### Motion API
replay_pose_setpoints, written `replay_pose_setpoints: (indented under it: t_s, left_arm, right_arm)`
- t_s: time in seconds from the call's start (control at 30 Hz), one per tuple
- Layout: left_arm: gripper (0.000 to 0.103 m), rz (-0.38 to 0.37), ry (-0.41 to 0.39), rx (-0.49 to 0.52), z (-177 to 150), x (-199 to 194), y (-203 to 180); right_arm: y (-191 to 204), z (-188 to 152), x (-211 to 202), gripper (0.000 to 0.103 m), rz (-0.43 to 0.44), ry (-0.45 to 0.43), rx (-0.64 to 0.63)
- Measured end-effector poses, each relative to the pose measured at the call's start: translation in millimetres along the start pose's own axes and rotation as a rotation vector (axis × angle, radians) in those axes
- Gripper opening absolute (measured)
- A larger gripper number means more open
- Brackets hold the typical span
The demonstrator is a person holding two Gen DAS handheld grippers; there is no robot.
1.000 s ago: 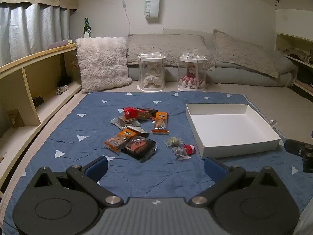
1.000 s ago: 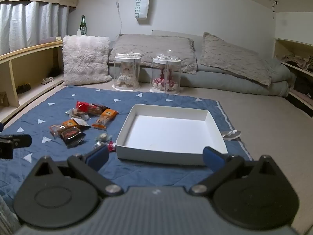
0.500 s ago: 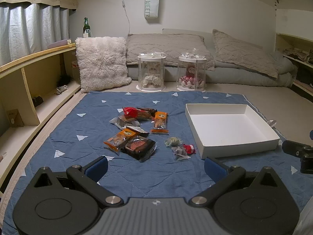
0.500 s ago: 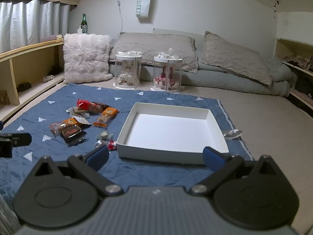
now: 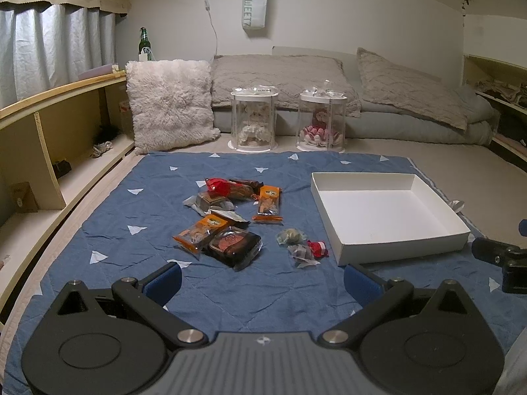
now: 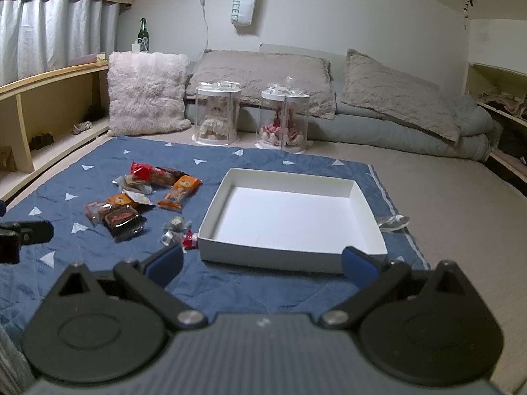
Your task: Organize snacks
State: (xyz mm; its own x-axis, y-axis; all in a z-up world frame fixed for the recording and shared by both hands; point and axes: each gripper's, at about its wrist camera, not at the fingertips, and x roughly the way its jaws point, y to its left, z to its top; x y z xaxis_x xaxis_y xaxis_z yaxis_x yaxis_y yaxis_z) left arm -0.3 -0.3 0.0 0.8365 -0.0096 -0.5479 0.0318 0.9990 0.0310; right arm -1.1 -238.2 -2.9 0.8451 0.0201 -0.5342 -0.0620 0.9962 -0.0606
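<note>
Left gripper point(image 5: 262, 281) spread wide, holding nothing, low over near edge of blue quilted mat point(image 5: 138, 210). Right gripper point(image 6: 262, 265) likewise agape, empty. Wrapped snacks point(image 5: 230, 220) clustered mid-mat. White shallow box point(image 5: 392, 247) toward mat's right edge, nothing inside.

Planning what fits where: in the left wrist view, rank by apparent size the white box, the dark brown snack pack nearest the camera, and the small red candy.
1. white box
2. dark brown snack pack
3. red candy
All lie at a similar depth, so the order looks reliable.
</note>
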Motion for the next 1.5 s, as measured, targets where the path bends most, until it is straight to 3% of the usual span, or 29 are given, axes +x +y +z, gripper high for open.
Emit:
replay_pose_setpoints:
  t_s: [1.5]
  left_arm:
    - [0.103, -0.011, 0.019, -0.006, -2.7, 5.3, -4.4]
  right_arm:
    - [1.8, 4.3, 5.1, 0.103, 0.006, 0.029, -0.007]
